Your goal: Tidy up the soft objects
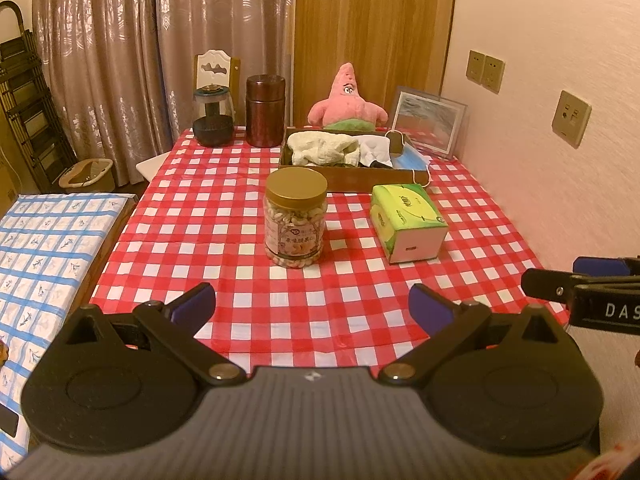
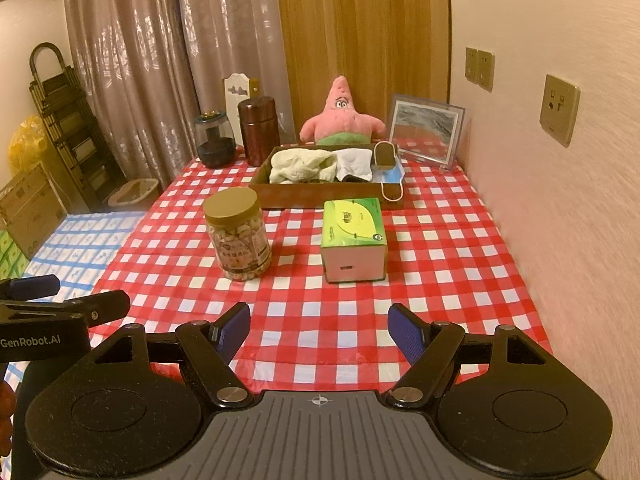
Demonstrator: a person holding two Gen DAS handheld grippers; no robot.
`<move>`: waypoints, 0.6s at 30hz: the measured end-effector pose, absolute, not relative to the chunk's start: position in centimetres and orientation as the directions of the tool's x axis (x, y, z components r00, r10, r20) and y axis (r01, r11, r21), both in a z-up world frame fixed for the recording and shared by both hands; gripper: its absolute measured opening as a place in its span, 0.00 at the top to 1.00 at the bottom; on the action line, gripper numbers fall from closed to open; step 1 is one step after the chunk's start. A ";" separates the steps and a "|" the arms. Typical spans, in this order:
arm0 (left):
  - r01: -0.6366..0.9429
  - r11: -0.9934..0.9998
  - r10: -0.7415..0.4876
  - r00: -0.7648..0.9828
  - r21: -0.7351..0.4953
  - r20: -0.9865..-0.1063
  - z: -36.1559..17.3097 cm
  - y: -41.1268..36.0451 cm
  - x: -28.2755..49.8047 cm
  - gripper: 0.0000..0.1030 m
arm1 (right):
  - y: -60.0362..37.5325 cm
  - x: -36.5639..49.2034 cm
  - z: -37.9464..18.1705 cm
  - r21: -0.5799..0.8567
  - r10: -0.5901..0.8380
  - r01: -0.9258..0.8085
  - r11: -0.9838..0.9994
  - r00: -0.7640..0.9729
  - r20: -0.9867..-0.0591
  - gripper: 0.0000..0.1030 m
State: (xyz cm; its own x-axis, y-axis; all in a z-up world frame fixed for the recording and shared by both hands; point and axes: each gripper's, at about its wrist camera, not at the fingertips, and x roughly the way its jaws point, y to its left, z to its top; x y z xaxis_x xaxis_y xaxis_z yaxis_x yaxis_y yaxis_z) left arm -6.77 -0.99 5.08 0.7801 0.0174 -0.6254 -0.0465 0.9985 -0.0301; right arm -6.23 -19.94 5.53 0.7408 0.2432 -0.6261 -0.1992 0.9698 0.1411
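Soft things lie together in the brown wooden tray (image 2: 320, 196) toward twelve o'clock on the red-checked table (image 2: 440, 248): a cream towel (image 2: 298, 166) at its nine o'clock end, a white cloth (image 2: 354, 164) in the middle, and a blue face mask (image 2: 392, 176) draped over its three o'clock rim, with a pink star plush (image 2: 340, 118) sitting upright just behind. Nearer, a gold-lidded jar (image 2: 236, 236) stands at eleven o'clock and a green tissue box (image 2: 354, 240) at twelve. Both the left gripper (image 1: 312, 308) and the right gripper (image 2: 318, 330) hang over the near edge, jaws wide apart and empty.
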 end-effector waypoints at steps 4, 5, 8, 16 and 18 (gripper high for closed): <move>-0.046 0.998 0.017 0.780 -0.031 -0.625 5.2 -1.2 -6.8 0.01 | -20.1 -6.0 5.8 0.142 0.243 -0.199 0.970 0.742 -0.625 0.27; -0.046 0.998 0.017 0.781 -0.030 -0.625 5.2 -1.1 -6.8 0.01 | -20.1 -6.0 5.8 0.141 0.243 -0.199 0.970 0.742 -0.625 0.27; -0.049 0.998 0.017 0.781 -0.033 -0.624 5.2 -1.2 -6.8 0.01 | -20.1 -6.1 5.7 0.141 0.243 -0.199 0.970 0.742 -0.624 0.27; -0.047 0.998 0.017 0.781 -0.031 -0.624 5.2 -1.1 -6.8 0.01 | -20.1 -6.1 5.7 0.140 0.243 -0.199 0.970 0.743 -0.623 0.27; -0.047 0.998 0.017 0.781 -0.031 -0.624 5.1 -1.1 -6.8 0.01 | -20.1 -6.1 5.7 0.140 0.242 -0.199 0.970 0.744 -0.623 0.27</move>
State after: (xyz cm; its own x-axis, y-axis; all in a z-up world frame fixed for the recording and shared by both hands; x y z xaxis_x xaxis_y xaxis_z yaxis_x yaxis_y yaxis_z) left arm -6.81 -1.05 5.14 0.7811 0.0171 -0.6242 -0.0466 0.9984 -0.0309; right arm -6.06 -20.10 5.72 0.7435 0.2422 -0.6233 -0.1987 0.9700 0.1398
